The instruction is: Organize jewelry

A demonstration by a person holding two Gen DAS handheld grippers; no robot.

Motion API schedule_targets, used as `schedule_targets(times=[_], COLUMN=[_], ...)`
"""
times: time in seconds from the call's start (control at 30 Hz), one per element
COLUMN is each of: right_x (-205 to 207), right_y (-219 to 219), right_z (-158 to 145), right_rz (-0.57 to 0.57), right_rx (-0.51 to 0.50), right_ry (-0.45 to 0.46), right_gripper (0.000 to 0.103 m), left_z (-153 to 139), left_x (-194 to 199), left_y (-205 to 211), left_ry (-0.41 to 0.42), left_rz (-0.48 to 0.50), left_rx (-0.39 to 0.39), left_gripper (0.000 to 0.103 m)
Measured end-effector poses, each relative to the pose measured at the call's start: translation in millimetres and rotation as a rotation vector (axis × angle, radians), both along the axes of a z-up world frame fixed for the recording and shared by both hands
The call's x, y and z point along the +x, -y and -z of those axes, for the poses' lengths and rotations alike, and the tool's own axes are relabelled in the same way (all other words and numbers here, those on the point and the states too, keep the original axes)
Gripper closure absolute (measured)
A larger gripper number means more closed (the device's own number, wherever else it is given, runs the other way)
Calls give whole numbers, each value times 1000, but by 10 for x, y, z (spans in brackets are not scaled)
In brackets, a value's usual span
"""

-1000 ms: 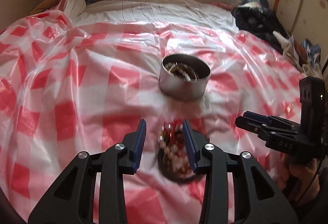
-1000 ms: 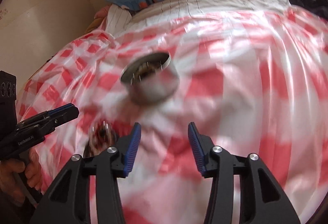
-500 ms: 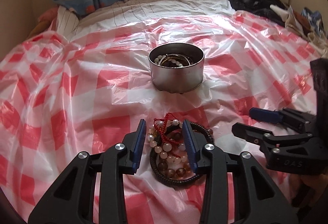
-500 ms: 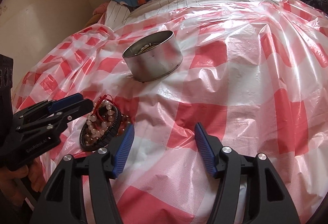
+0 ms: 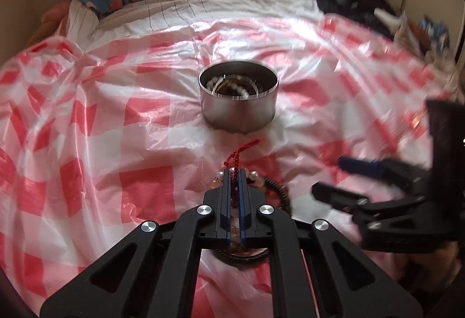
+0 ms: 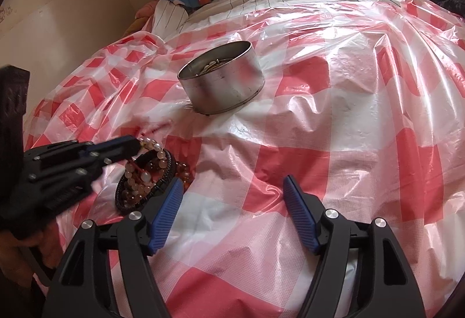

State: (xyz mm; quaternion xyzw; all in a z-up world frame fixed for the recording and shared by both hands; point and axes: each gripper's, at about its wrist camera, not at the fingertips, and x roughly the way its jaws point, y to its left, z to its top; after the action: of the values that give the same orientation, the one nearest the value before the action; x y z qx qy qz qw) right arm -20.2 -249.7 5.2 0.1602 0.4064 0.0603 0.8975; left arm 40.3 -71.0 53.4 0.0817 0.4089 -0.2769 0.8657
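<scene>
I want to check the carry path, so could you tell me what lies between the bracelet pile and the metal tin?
Only the red cord trailing from the bracelet pile toward the metal tin; otherwise bare checkered plastic sheet, clearest in the left wrist view.

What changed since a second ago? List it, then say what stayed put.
The left tongs snapped shut on the pale bead bracelet with the red cord, which they straddled open before. The right tongs are opening wider, nothing between them. The bracelet pile lies where it did on the checked plastic sheet, and the metal tin has not moved.
</scene>
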Motion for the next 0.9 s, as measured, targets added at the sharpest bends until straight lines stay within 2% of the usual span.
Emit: schedule_targets(times=[0.1,0.13,0.23,0.3,0.53,0.6,0.73,0.83,0.9], right_x=[-2,-1,-1,-2,-1,0,-3,-3,-3], right_y=[3,3,-11,-17,-12,-14,-24,-23,-24], right_z=[1,2,4,4,6,6,8,10,11], right_rz=[0,-1,-3,-3,-3,-3,-4,-4,-5], right_rx=[0,-1,-10,-10,-10,-10,-13,-13,-14], right_ry=[0,-1,-2,-2,-2,-3,-4,-4,-4], right_gripper=[34,34,33,33,33,33,32,32,32], left_z=[-123,-127,-22,13,-66,-39,39,67,78], left_x=[25,50,117,146,187,235,301,343,371], left_y=[-201,-245,-284,-346,-552,-628,-711,-761,-756], left_ry=[-34,-50,-65,-103,-96,-120,-135,-146,-152], left_rz=[-24,-38,-85,-93,-148,-177,-233,-255,-248], left_rx=[-136,-146,-64,-106,-188,-212,-171,-176,-189], left_gripper=[100,99,99,99,99,99,98,98,93])
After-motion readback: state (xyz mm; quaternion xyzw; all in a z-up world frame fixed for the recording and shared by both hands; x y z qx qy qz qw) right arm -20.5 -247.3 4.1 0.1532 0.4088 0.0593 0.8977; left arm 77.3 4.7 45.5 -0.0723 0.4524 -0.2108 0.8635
